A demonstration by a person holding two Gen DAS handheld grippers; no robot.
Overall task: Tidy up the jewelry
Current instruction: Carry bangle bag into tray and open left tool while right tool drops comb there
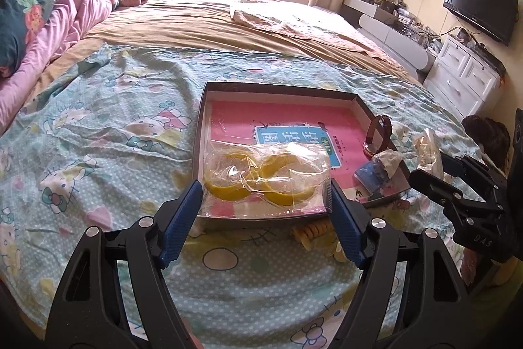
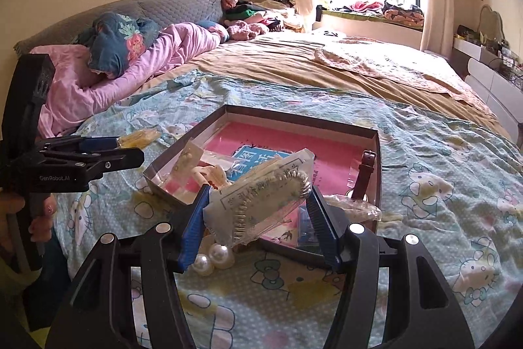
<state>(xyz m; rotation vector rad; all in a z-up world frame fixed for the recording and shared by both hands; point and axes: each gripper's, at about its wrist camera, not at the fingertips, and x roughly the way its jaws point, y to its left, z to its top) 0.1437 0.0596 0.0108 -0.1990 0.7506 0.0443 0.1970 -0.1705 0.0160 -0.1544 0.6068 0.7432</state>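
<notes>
Your left gripper [image 1: 266, 201] has its blue pads [image 1: 183, 215] pinching a clear plastic bag of yellow bangles [image 1: 264, 179] from both sides, and the bag hangs over the near left part of the shallow box [image 1: 281, 87] that sits on the Hello Kitty bedsheet [image 1: 108, 133]. The box is lined with a pink sheet [image 1: 281, 120] bearing a blue label. Along its right side you can see a brown watch strap [image 1: 379, 133] standing against the wall, and nearer to you a small blue item [image 1: 371, 175] in a crumpled clear wrapper. On the sheet just near the box's front wall lies a yellow coiled hair tie [image 1: 310, 233]. Your right gripper [image 2: 258, 211] is clamped on a clear packet holding a silver beaded chain [image 2: 261, 195], with printed paper inside it, held tilted above the near edge of the box [image 2: 300, 120]. Under that gripper, on the sheet just in front of the box, rest large white pearls [image 2: 212, 257]. In the right wrist view the left gripper [image 2: 130, 143] shows at the left, its bag a yellow blur at the tips, with your hand [image 2: 42, 218] around the handle. Pink bedding [image 2: 137, 71] lies far left by the headboard.
</notes>
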